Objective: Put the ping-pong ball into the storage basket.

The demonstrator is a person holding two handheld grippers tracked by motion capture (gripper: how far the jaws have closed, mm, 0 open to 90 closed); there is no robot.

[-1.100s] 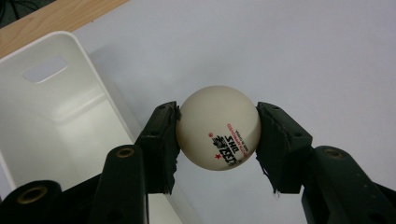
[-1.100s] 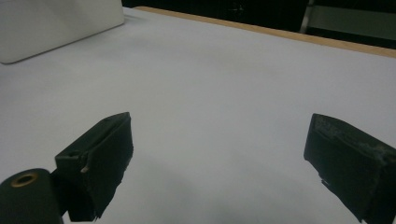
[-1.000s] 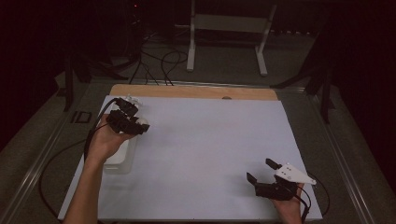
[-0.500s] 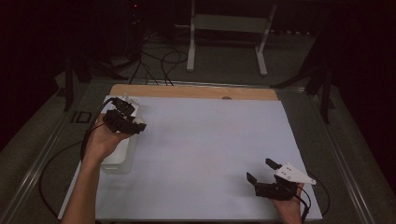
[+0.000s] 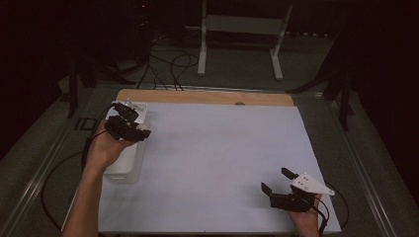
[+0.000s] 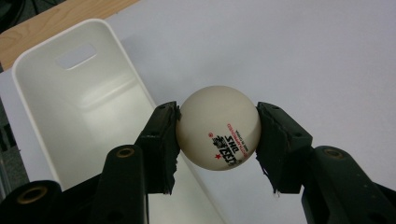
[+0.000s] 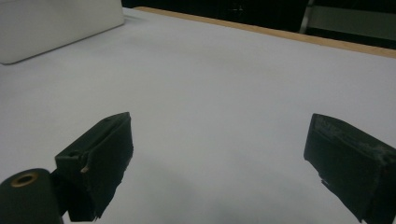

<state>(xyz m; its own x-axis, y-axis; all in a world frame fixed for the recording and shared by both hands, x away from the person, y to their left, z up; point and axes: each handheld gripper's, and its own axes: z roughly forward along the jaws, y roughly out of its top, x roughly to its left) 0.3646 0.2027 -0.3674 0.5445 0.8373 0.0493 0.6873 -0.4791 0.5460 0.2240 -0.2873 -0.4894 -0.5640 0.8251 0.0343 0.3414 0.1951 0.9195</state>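
A white table-tennis ball (image 6: 218, 127) with red and black print is clamped between the jaws of my left gripper (image 6: 217, 133). It hangs just above the right rim of a long white plastic bin (image 6: 70, 107), whose inside looks bare. From above, the left gripper (image 5: 129, 126) sits over the far half of the bin (image 5: 122, 165) at the table's left side. At the near right corner my right gripper (image 5: 275, 179) rests low over the sheet, jaws wide apart. Between its fingers, my right gripper (image 7: 219, 140) holds nothing.
A white sheet (image 5: 222, 148) covers the table, with a wooden strip (image 5: 207, 97) along the far edge. Beyond the table stand a white metal frame (image 5: 239, 29) and cables on a dark floor. The bin's side (image 7: 56, 28) shows far off in the right gripper view.
My left hand has drifted slightly left with the ball, further over the bin. The right gripper has stayed in place.
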